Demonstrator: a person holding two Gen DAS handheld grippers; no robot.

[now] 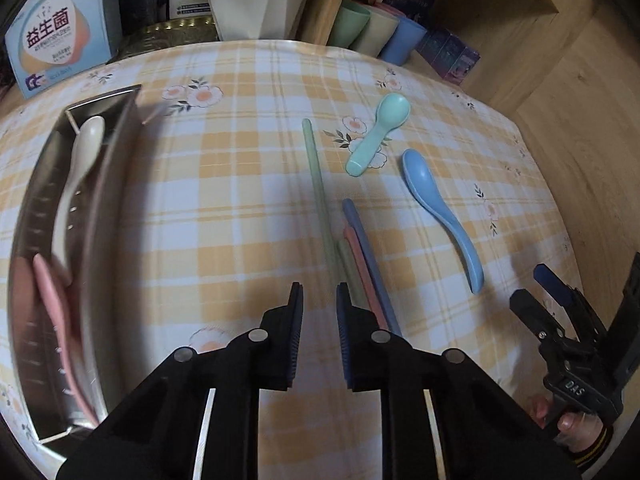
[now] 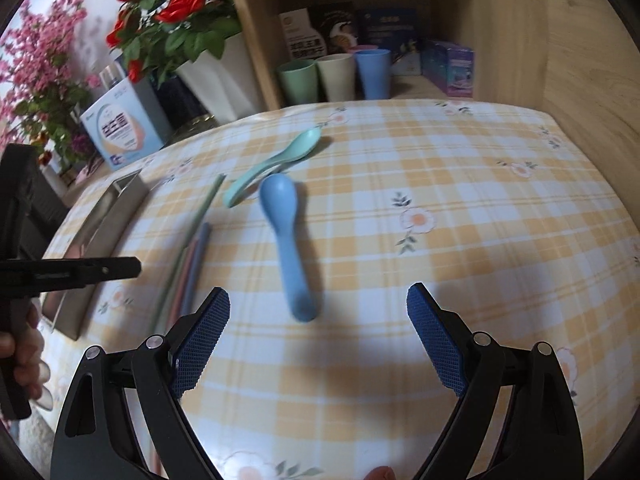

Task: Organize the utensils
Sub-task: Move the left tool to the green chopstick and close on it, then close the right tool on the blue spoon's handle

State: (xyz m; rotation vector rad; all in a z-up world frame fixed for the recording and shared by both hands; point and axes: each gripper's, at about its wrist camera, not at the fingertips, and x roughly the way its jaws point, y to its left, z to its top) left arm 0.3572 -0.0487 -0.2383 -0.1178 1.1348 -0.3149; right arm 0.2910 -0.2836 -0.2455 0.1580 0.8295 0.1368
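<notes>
A blue spoon [image 2: 289,236] and a mint spoon [image 1: 376,136] lie beside 4 pastel chopsticks [image 1: 360,256] on the checked tablecloth [image 2: 460,240]. The left gripper [image 1: 319,300] is nearly closed with nothing between its pads; the right gripper [image 2: 319,308] gapes wide above the blue spoon's handle. A steel tray [image 1: 116,152] holds a cream spoon [image 1: 80,160].

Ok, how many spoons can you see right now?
4. A cream spoon and a pink spoon lie in the metal tray; a teal spoon and a blue spoon lie on the tablecloth. More may be hidden in the tray.
</notes>
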